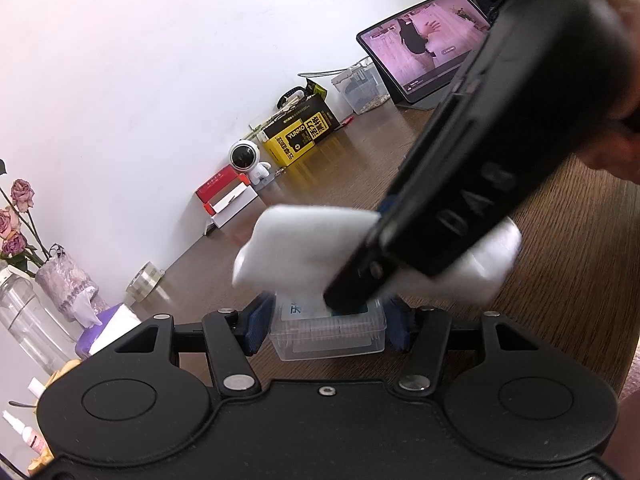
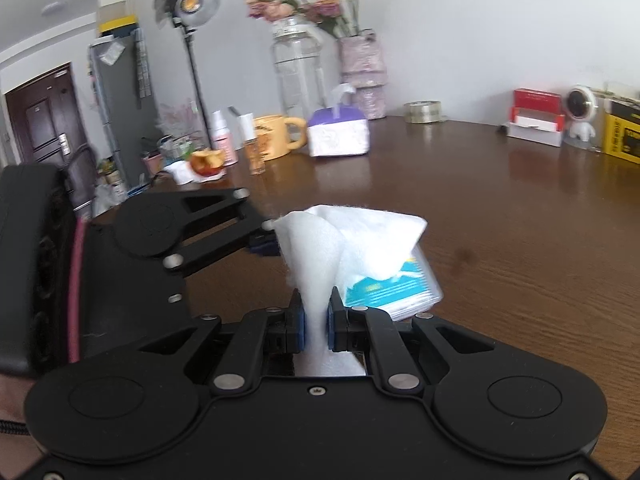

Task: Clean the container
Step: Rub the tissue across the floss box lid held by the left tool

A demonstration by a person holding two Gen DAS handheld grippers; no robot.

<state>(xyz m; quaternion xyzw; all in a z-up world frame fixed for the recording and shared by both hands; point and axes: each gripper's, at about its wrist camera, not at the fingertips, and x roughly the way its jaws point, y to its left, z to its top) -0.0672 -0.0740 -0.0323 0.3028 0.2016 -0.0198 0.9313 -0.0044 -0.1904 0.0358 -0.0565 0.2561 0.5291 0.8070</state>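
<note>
A small clear plastic container (image 1: pixel 328 334) with a blue-and-white label sits between the blue pads of my left gripper (image 1: pixel 326 326), which is shut on its two sides just above the wooden table. My right gripper (image 2: pixel 316 322) is shut on a white wipe (image 2: pixel 352 240). In the left wrist view the right gripper's black body comes down from the upper right and presses the wipe (image 1: pixel 304 248) onto the container's top. In the right wrist view the container (image 2: pixel 394 288) shows partly under the wipe, and the left gripper's linkage (image 2: pixel 192 232) lies to the left.
On the brown table (image 2: pixel 500 208) along the wall stand a yellow box (image 1: pixel 298 134), a small white robot figure (image 1: pixel 246 160), a red-and-white box (image 1: pixel 224 196), a tape roll (image 1: pixel 144 278), a tissue pack (image 2: pixel 338 134), a yellow mug (image 2: pixel 276 134), a glass jar (image 2: pixel 298 66) and a tablet (image 1: pixel 424 46).
</note>
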